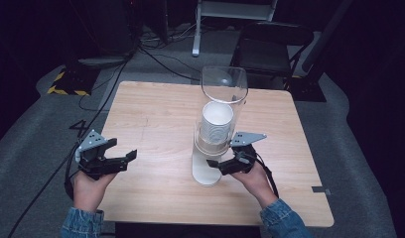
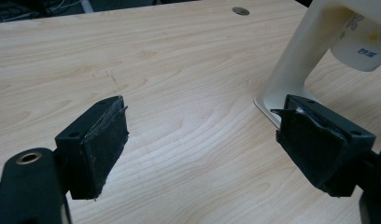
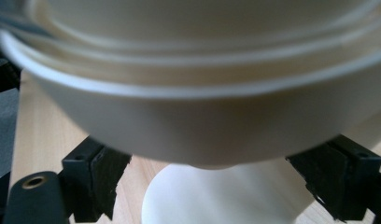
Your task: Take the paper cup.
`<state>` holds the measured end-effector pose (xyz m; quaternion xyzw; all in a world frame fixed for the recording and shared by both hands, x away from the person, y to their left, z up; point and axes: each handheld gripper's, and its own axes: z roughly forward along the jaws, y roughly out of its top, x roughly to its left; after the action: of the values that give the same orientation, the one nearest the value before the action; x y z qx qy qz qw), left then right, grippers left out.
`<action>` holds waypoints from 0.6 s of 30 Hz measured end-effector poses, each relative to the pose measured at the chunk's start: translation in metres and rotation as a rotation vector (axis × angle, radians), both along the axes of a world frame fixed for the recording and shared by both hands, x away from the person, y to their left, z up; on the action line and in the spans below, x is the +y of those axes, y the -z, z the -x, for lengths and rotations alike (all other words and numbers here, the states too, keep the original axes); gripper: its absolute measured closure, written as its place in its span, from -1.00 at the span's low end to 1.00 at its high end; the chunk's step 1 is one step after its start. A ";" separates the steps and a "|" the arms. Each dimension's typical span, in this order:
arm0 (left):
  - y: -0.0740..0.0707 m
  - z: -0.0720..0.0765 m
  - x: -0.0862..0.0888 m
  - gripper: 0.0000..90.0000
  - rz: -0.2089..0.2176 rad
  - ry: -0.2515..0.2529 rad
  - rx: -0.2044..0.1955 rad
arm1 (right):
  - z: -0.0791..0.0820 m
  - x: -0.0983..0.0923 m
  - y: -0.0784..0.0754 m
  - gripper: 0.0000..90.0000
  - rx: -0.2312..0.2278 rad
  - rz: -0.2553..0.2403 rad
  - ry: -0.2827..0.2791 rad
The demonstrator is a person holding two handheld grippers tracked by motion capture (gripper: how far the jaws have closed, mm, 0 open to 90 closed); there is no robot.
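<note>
I count one cup dispenser [image 1: 210, 148] on the surface [image 1: 156, 114], one stack of paper cups [image 1: 216, 124] inside, and my two tools [image 1: 122, 158] [image 1: 218, 165].

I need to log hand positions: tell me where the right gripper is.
In the high view the right gripper sits right of centre near the table's front edge, open fingers beside the white cup dispenser's base.

Wooden table [image 1: 156, 109] under a white cup dispenser [image 1: 213, 148] with clear tube [image 1: 224, 84]; left gripper [image 1: 122, 154] gaping, apart from it; right gripper [image 1: 214, 163] at its base, spread.
</note>
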<state>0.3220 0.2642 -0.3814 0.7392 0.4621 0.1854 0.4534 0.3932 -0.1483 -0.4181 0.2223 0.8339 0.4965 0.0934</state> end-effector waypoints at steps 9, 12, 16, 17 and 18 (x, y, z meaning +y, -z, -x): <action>0.003 -0.001 0.000 -0.62 0.002 0.007 0.012 | 0.001 0.001 0.000 -0.61 -0.074 -0.101 0.034; 0.004 -0.002 0.000 -0.62 -0.003 0.003 0.013 | 0.002 0.002 -0.002 -0.58 -0.097 -0.128 0.023; 0.007 -0.003 0.000 -0.62 -0.008 0.003 0.021 | 0.002 0.006 -0.001 -0.48 -0.131 -0.125 0.028; 0.007 -0.003 -0.001 -0.62 -0.010 0.003 0.022 | 0.002 0.006 -0.001 -0.44 -0.143 -0.122 0.031; 0.007 -0.003 -0.001 -0.62 -0.010 0.003 0.022 | 0.003 0.006 -0.001 -0.40 -0.153 -0.118 0.033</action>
<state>0.3253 0.2636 -0.3889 0.7443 0.4651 0.1789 0.4447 0.3906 -0.1420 -0.4172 0.2023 0.7897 0.5590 0.1517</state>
